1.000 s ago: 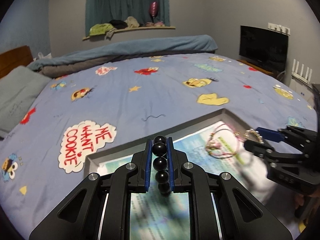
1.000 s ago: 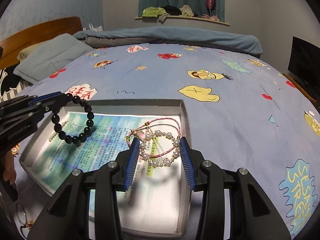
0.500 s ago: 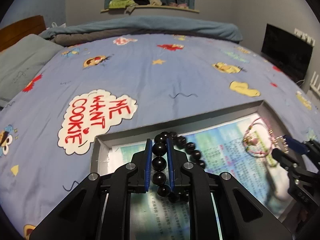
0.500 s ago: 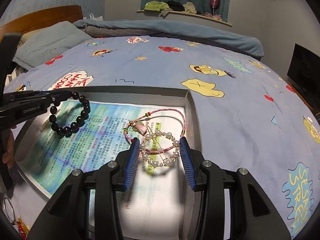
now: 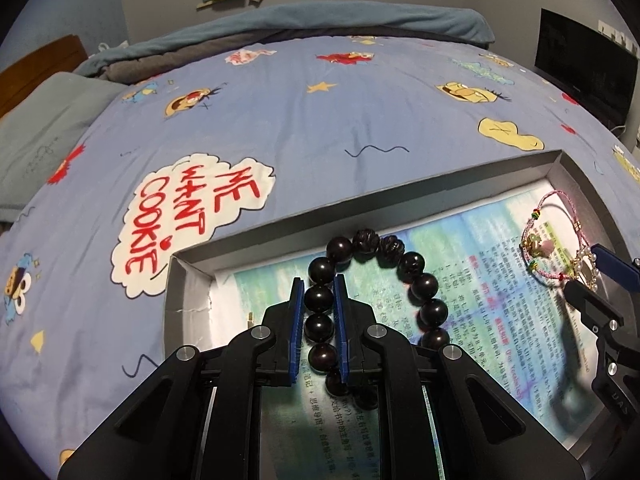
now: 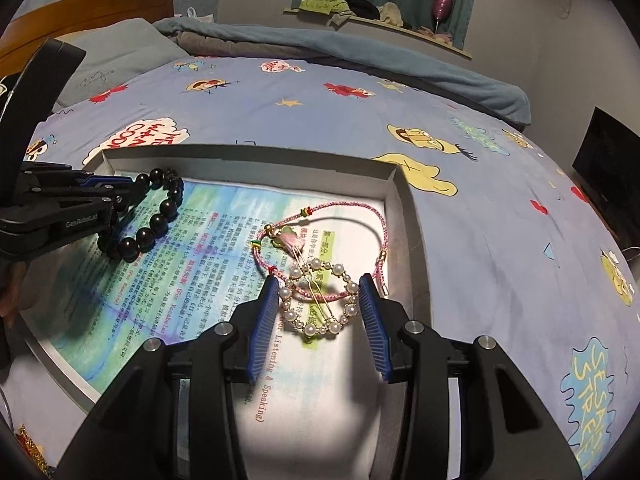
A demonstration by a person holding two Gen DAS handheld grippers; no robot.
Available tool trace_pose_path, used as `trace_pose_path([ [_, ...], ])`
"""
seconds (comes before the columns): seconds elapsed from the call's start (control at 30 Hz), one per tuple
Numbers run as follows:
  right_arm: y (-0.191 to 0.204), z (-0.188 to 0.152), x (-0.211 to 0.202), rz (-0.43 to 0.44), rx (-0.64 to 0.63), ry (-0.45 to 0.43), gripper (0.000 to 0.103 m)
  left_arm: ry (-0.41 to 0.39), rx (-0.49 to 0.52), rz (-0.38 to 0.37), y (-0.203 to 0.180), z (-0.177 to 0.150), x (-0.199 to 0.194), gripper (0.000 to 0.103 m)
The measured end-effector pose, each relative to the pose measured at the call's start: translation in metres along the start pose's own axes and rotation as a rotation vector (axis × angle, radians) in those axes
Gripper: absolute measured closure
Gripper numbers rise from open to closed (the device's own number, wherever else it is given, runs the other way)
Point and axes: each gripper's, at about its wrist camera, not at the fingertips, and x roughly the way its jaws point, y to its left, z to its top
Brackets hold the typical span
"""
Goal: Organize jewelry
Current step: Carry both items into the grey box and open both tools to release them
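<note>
My left gripper is shut on a bracelet of black beads. Its loop hangs down to the printed page lining a shallow grey box, at the box's left end. In the right wrist view the same bead bracelet hangs from the left gripper. My right gripper is shut on a round pearl hair clip, low over the box's right end. A pink cord bracelet lies on the page just under and beyond the clip.
The box sits on a blue cartoon bedsheet. A grey pillow lies at the left and a folded blanket at the far end. A dark screen stands at the right. Gold trinkets lie outside the box.
My left gripper sank and tilted down into the box, bringing the bead bracelet down to the page. My right gripper dropped a little with the pearl clip, closer to the pink bracelet.
</note>
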Motion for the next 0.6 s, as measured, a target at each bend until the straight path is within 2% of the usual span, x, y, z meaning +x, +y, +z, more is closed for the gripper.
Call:
trace_pose_path([
  [0.17, 0.001, 0.0, 0.0, 0.002, 0.002, -0.001, 0.062, 0.002, -0.015, -0.008, 0.002, 0.0, 0.0, 0.087],
  [0.23, 0.001, -0.001, 0.0, 0.003, 0.002, -0.001, 0.062, 0.0, -0.016, -0.008, 0.002, 0.0, -0.001, 0.075],
  [0.37, 0.002, 0.0, -0.001, 0.012, -0.006, -0.004, 0.058, -0.012, -0.012, -0.006, 0.001, 0.001, -0.004, 0.066],
  [0.43, 0.004, 0.0, -0.004, 0.015, -0.012, -0.01, 0.052, -0.032, -0.013, -0.001, 0.001, 0.001, -0.009, 0.062],
  [0.47, 0.004, 0.0, -0.006, 0.008, -0.016, -0.019, 0.041, -0.046, -0.013, 0.001, 0.001, 0.002, -0.013, 0.053],
  [0.5, 0.005, 0.001, -0.009, -0.001, -0.017, -0.031, 0.034, -0.068, -0.014, 0.005, 0.001, 0.002, -0.017, 0.042],
  [0.53, 0.006, 0.001, -0.013, -0.002, -0.02, -0.046, 0.032, -0.095, -0.015, 0.013, 0.001, 0.003, -0.024, 0.034],
  [0.6, 0.005, 0.003, -0.019, -0.021, -0.022, -0.067, 0.028, -0.129, -0.018, 0.023, 0.001, 0.004, -0.034, 0.029],
])
